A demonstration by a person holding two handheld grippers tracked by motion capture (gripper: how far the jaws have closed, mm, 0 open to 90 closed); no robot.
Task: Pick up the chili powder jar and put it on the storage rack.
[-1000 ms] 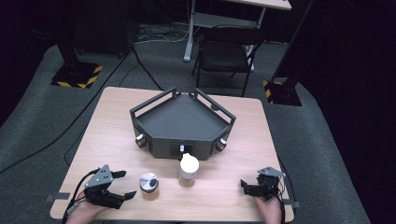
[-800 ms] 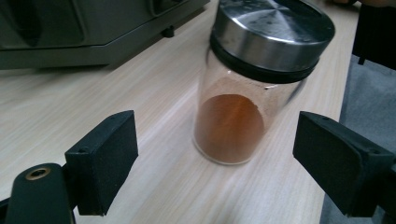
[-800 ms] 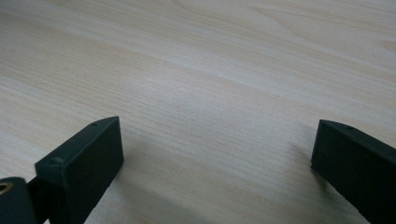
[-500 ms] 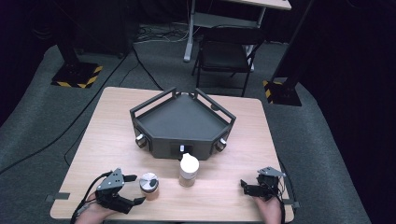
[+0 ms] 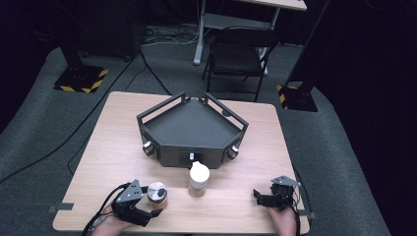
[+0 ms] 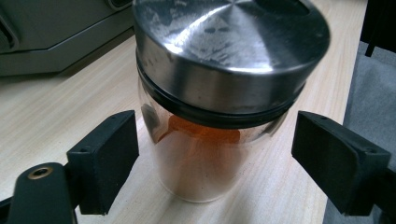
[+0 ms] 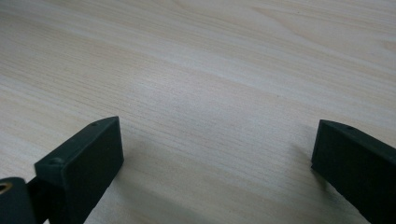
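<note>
Left gripper: held low at the near left edge of the wooden table, the person's left hand entering from the bottom edge; jaws spread wide to either side of a glass jar, with a gap seen between each pad and the glass in the left gripper view, so nothing is gripped. Glass jar: upright on the table, closed by a brushed metal lid; orange-brown powder is seen through the glass, coating the wall and lying in the lower part. Right gripper: rested low near the near right corner of the table, held by the right hand, pointed toward the table's middle; jaws wide apart over bare wood in the right gripper view, nothing between them. White-capped bottle: upright, just right of the glass jar and apart from it, directly in front of the tray; pale cap above a brownish lower body, contents not discernible. Dark angular tray: set at the table's centre, walled by a low rail, with round metal knobs at its front corners; interior floor seen bare. Black chair: beyond the far table edge, on grey carpet.
</note>
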